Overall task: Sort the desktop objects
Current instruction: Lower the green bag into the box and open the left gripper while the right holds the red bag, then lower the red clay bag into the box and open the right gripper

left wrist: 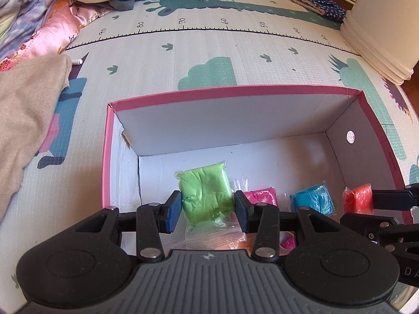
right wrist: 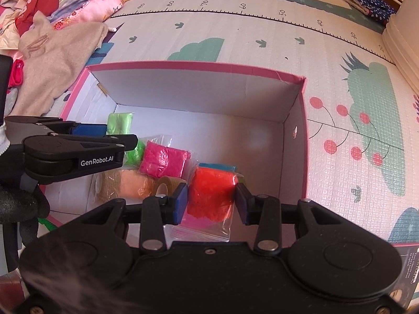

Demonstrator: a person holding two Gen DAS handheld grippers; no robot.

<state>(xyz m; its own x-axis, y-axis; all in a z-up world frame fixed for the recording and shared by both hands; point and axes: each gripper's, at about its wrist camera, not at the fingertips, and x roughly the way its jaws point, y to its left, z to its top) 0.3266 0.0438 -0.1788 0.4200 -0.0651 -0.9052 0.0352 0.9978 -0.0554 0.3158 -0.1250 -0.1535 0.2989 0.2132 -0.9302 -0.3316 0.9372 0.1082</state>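
Clay packets are what we are sorting, and each gripper carries one over the pink-rimmed box (left wrist: pixel 361 104). Our left gripper (left wrist: pixel 207 210) is clenched on the green clay packet (left wrist: pixel 205 191), its blue pads (left wrist: pixel 174 210) pressing both sides; our right gripper (right wrist: pixel 210 200) grasps the red clay packet (right wrist: pixel 212 191) the same way, plastic bag hanging below. Both packets hang low inside the box, near its front wall. Beyond them, on the box floor, lie a pink packet (right wrist: pixel 163 162), a blue packet (left wrist: pixel 313 201), a peach packet (right wrist: pixel 132 187) and a tan tape roll (right wrist: pixel 167 185). Several items are thus already in; we judge these two only need releasing. Clothes (right wrist: pixel 57 49) lie on the play mat (left wrist: pixel 209 60) to the far left.
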